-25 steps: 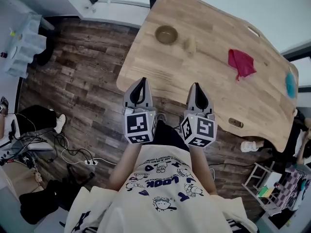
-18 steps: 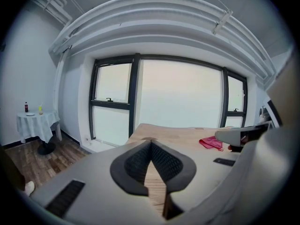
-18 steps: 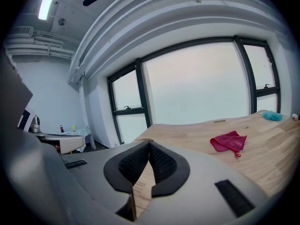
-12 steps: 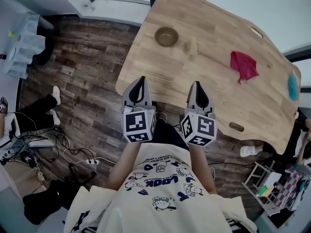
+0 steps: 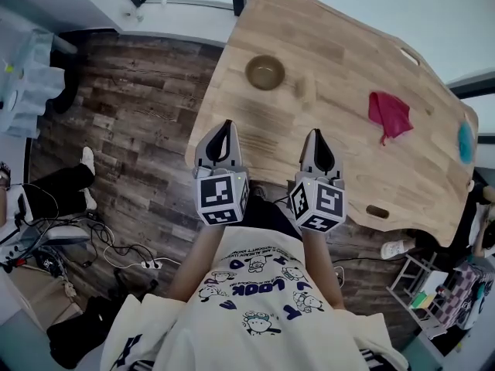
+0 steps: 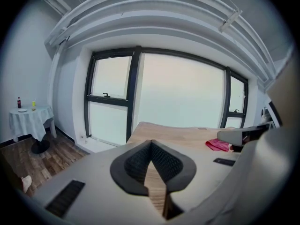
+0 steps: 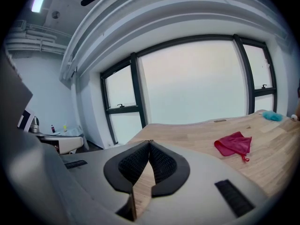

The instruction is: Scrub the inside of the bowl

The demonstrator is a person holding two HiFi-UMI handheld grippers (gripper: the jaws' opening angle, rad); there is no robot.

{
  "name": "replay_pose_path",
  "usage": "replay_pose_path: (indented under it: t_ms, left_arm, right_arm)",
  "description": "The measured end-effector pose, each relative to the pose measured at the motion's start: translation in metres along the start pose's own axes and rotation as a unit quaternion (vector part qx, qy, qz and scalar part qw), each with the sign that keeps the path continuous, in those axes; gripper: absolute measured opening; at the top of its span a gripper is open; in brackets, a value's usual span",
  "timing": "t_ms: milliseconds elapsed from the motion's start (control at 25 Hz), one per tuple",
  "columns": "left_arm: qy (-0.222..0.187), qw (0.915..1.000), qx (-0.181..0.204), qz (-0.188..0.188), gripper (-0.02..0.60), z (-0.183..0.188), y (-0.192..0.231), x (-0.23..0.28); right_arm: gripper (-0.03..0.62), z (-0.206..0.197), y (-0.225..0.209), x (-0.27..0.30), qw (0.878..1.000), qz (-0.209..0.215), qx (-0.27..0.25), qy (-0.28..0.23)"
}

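A small olive-brown bowl [image 5: 264, 72] stands upright on the wooden table [image 5: 340, 130], near its far left corner. A red cloth [image 5: 389, 114] [image 7: 233, 144] [image 6: 218, 145] lies crumpled on the table to the right. My left gripper [image 5: 225, 125] [image 6: 150, 142] hangs over the table's near edge, shut and empty. My right gripper [image 5: 318, 134] [image 7: 149, 142] is beside it, also shut with nothing held. Both point toward the table, well short of the bowl. The bowl is hidden in both gripper views.
A small pale object [image 5: 305, 89] sits just right of the bowl. A blue item [image 5: 462, 139] [image 7: 272, 116] lies at the table's far right. Wood floor at the left has cables [image 5: 116, 250], a person's feet [image 5: 87, 161] and a white-clothed side table [image 6: 28, 116].
Both grippers and the view have advanced toward the table; their tips now overlap its near edge. The feet on the floor at left have shifted.
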State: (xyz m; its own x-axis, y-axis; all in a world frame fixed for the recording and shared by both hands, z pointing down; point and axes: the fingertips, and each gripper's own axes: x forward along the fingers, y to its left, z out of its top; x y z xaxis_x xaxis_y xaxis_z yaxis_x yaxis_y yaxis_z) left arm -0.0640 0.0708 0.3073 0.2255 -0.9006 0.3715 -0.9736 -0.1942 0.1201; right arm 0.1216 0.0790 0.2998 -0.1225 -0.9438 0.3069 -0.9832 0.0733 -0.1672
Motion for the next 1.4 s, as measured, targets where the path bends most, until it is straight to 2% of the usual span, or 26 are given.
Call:
replay_pose_path:
  t_ms: [400,640,840,1240,1400]
  left_arm:
    - [0.022,0.9996,-0.004,-0.018,0.029,0.012,0.024,0.057]
    - [0.044,0.9982,-0.023,-0.035,0.029,0.007,0.038,0.091]
    - [0.063,0.9966,-0.023,-0.047,0.029,0.001,0.044,0.114]
    - [0.104,0.9917,-0.022,-0.073,0.029,-0.019,0.039,0.139]
    - [0.115,0.9903,-0.023,-0.075,0.029,-0.027,0.035,0.144]
  right_arm:
    - [-0.008,0.004,-0.003,0.055,0.999,-0.032,-0.003,0.020]
    - [-0.008,-0.001,-0.010,0.087,0.998,-0.050,-0.007,0.041]
    - [-0.006,-0.011,-0.013,0.104,0.996,-0.058,-0.006,0.062]
    - [0.037,-0.038,-0.022,0.121,0.992,-0.075,-0.013,0.103]
    - [0.090,-0.042,-0.034,0.127,0.990,-0.083,-0.021,0.112]
